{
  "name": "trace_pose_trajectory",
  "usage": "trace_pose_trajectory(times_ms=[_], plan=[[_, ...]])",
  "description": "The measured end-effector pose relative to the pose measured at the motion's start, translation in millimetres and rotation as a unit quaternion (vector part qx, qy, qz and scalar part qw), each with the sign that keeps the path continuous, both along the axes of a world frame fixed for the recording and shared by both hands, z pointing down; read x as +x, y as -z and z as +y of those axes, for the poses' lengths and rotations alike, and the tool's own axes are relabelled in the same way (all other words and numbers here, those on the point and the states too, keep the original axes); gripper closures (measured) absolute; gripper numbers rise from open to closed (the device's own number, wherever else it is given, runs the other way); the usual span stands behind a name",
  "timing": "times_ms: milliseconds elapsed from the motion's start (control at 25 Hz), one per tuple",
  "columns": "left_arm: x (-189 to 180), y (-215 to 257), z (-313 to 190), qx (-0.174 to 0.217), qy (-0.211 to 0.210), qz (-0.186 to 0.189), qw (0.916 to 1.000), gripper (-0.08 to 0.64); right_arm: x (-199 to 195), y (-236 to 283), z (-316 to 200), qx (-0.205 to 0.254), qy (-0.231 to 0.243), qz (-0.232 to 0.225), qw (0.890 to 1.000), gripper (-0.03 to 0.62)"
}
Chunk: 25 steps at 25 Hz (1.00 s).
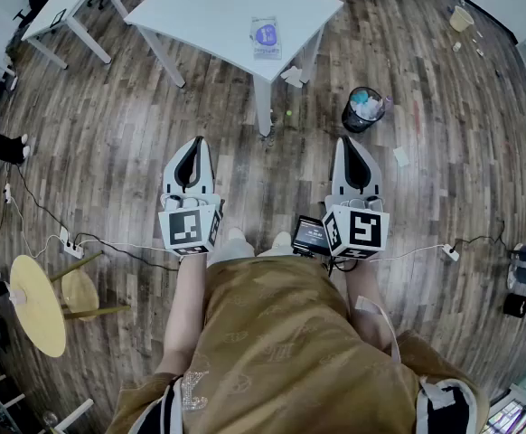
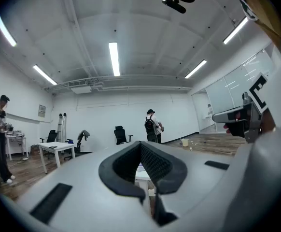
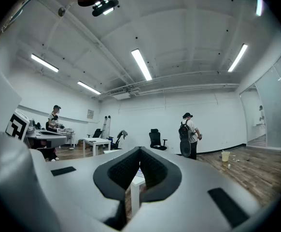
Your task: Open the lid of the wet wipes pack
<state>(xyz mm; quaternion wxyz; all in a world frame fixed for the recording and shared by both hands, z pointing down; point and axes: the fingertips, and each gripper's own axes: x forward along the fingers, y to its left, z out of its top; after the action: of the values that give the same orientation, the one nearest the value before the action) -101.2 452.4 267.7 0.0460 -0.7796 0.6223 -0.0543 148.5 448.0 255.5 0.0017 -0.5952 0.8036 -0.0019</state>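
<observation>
The wood floor (image 1: pixel 444 152) is the biggest thing here. On it, well ahead of me, stands a white table (image 1: pixel 200 12). A black bin (image 1: pixel 364 108) sits near the table's leg. My left gripper (image 1: pixel 195 143) and my right gripper (image 1: pixel 349 143) hang side by side over the floor. Both have their jaws closed tip to tip with nothing in them. The wet wipes pack (image 1: pixel 266 36) lies flat on the table, far from both. I think the pack is light, so if I pull the lid without holding it down, it may slide off the edge.
</observation>
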Motion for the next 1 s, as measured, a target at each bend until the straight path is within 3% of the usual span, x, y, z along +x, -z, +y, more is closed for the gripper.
trace_pose_trajectory(times_ms=[440, 1000], plan=[[24.9, -3.8, 3.6, -0.006, -0.013, 0.006, 0.9999, 0.558, 25.1, -1.4, 4.9, -0.003, -0.008, -0.012, 1.0, 0.584], [31.2, -6.8, -23.6, -0.009, -0.029, 0.011, 0.9995, 0.558, 34.1, -8.0, -13.9, -0.013, -0.028, -0.015, 0.999, 0.584]])
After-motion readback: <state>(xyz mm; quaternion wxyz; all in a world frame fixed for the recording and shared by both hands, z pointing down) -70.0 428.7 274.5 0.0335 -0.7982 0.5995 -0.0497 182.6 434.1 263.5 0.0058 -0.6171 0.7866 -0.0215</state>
